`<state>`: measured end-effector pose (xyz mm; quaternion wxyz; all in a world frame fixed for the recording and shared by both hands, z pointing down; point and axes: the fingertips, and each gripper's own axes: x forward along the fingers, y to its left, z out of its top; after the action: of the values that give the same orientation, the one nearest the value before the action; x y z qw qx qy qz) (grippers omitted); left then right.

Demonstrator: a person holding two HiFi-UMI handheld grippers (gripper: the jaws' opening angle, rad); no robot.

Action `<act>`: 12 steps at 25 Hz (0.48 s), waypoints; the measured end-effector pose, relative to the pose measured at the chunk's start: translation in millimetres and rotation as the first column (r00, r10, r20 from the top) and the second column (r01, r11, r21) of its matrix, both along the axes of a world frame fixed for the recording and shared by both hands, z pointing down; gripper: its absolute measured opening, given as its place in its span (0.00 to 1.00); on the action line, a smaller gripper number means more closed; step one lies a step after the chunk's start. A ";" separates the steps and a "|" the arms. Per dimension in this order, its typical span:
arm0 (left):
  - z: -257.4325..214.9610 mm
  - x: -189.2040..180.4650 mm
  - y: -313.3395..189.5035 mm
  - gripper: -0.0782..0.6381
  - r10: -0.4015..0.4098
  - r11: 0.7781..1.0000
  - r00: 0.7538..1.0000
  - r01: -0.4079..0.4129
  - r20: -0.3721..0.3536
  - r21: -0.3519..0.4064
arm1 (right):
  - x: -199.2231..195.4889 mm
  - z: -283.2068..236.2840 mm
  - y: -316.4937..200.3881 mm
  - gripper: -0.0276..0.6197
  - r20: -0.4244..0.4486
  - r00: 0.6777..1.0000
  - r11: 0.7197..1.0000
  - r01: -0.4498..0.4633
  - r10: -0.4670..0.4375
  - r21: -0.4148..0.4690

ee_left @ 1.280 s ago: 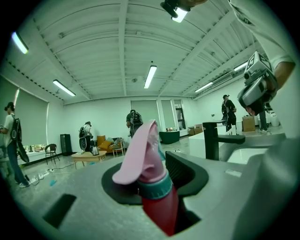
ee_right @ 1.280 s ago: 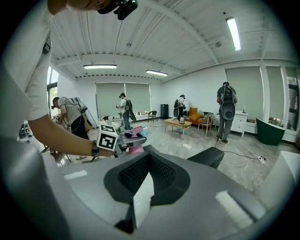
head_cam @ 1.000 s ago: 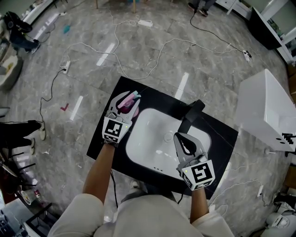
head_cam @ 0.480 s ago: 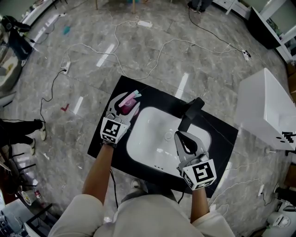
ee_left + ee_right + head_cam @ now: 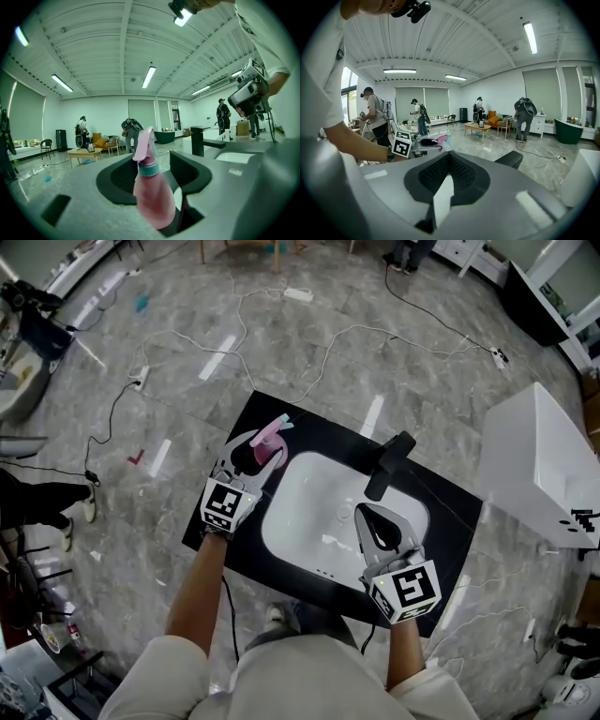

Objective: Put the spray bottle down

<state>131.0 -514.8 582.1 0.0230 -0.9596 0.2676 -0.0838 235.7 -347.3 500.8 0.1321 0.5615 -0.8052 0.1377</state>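
The pink spray bottle (image 5: pixel 272 437) with a teal collar stands upright on the black counter (image 5: pixel 217 538), left of the white sink (image 5: pixel 309 521). My left gripper (image 5: pixel 255 448) sits just behind it. Its jaws have just been opening and now stand wide on either side of the bottle (image 5: pixel 151 187), with a gap showing at the right pad, so nothing presses on it. My right gripper (image 5: pixel 373 514) hovers over the sink's right half, shut with nothing in it; its pads meet at the tip (image 5: pixel 449 157). In the right gripper view the bottle (image 5: pixel 440 140) shows beyond the left gripper's marker cube.
A black faucet (image 5: pixel 389 465) rises at the sink's far edge, also seen in the left gripper view as the faucet (image 5: pixel 199 140). A white cabinet (image 5: pixel 539 465) stands to the right. Cables (image 5: pixel 281 362) run over the marble floor. Several people stand farther off in the room.
The left jaws have spread wider around the bottle and the gripper has drawn back a little from it. The bottle stays standing on the counter. The right gripper has barely shifted.
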 end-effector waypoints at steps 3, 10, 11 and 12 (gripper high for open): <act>1.2 -11.5 4.7 0.42 -0.012 1.000 1.000 0.013 0.012 -0.012 | -6.6 -5.7 5.7 0.05 0.003 1.000 1.000 -0.003 0.003 0.013; 1.7 -36.6 23.9 0.42 -0.063 0.997 0.998 0.063 0.006 -0.052 | -16.7 -16.8 28.4 0.05 0.011 1.000 0.999 -0.004 0.003 0.037; 1.1 -41.7 27.0 0.42 -0.074 0.995 0.997 0.073 -0.003 -0.060 | -18.6 -18.6 31.6 0.05 0.012 1.000 0.999 -0.005 0.004 0.042; 0.7 -47.7 30.2 0.42 -0.086 0.994 0.996 0.085 -0.013 -0.069 | -21.1 -20.6 34.7 0.05 0.012 1.000 0.999 -0.005 0.004 0.048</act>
<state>83.3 -484.5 582.7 -0.0155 -0.9482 0.3054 -0.0861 214.6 -312.6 480.1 0.1135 0.5655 -0.8077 0.1220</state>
